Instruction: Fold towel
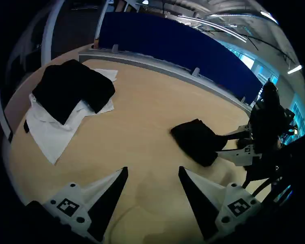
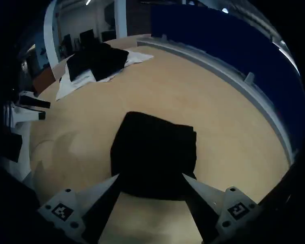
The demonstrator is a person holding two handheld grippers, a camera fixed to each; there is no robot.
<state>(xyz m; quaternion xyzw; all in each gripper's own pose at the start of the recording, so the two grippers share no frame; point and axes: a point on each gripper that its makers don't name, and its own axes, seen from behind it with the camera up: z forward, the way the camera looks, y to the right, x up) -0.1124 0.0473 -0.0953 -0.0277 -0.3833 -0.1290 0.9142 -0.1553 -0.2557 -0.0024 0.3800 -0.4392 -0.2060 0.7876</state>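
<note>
A folded black towel (image 1: 196,140) (image 2: 154,156) lies flat on the light wooden table (image 1: 144,110). In the right gripper view my right gripper (image 2: 150,177) stands open, its two fingertips either side of the towel's near edge and not pressing on it. That same right gripper (image 1: 227,143) shows at the right of the left gripper view, against the towel's side. My left gripper (image 1: 152,171) is open over bare table, a short way from the towel, with nothing between its fingers. It also appears far left in the right gripper view (image 2: 30,107).
A loose pile of black towels (image 1: 73,87) (image 2: 97,61) on white towels (image 1: 51,130) lies at the table's far corner. A blue partition (image 1: 181,44) runs behind the table's curved back edge. A person's dark sleeve (image 1: 270,122) holds the right gripper.
</note>
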